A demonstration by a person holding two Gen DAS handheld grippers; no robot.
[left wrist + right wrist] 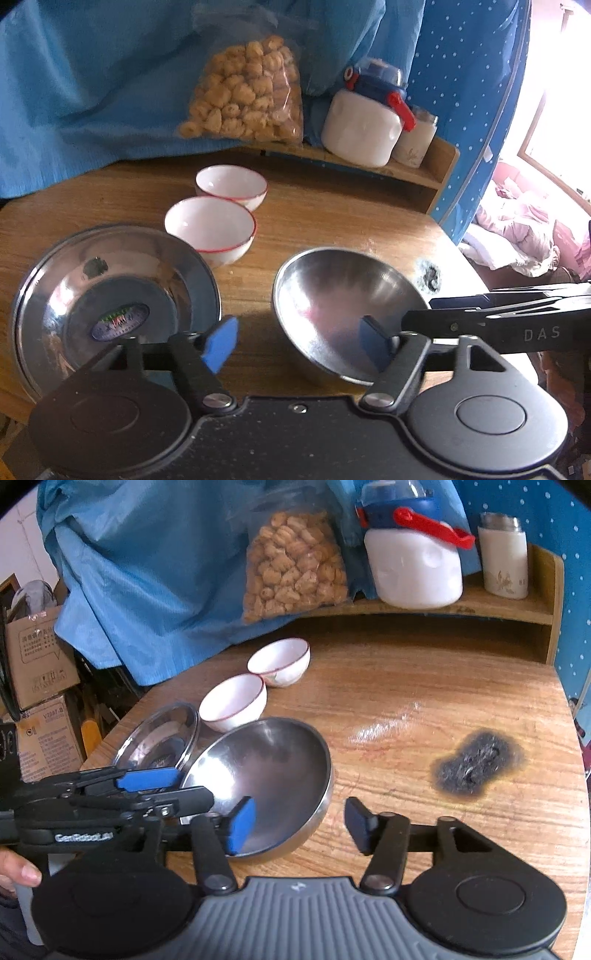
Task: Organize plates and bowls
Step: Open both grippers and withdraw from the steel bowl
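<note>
While my right tongs (299,825) stand spread astride the near rim of the steel bowl (266,771) at lower centre on the table (424,701), left tongs (299,343) likewise spread, I'd pinch squarely before lifting.

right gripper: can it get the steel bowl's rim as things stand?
Probably yes. The right gripper is open, its fingers either side of the steel bowl near rim. The left gripper sits close at the bowl's left, which could crowd it.
</note>
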